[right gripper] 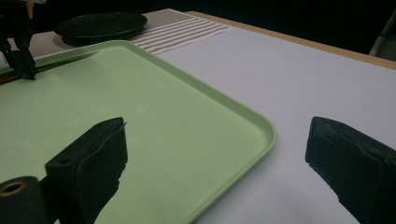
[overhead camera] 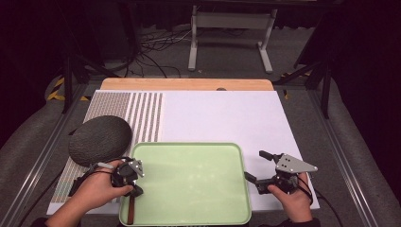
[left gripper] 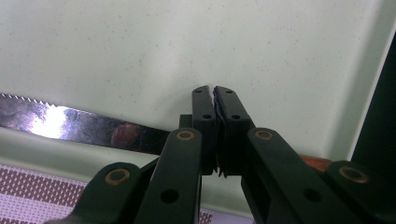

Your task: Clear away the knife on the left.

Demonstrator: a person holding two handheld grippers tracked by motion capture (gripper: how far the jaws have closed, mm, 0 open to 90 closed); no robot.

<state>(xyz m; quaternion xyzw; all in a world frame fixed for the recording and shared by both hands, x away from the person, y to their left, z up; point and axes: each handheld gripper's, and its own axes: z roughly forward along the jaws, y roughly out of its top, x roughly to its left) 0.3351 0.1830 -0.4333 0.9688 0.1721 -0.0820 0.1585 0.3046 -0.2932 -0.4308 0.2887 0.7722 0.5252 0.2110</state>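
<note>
Gripping a serrated knife [left gripper: 84, 125], the left gripper [left gripper: 214, 100] had its jaws pressed together over the blade near the brown handle, at the left edge of the green tray [overhead camera: 189, 175]. Just beyond it sat a dark melon [overhead camera: 99, 139]. The right gripper [overhead camera: 260, 166] gaped wide over the tray's right rim, holding nothing.

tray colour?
Pale green tray, plain with no pattern; clearest in the high view.
</note>
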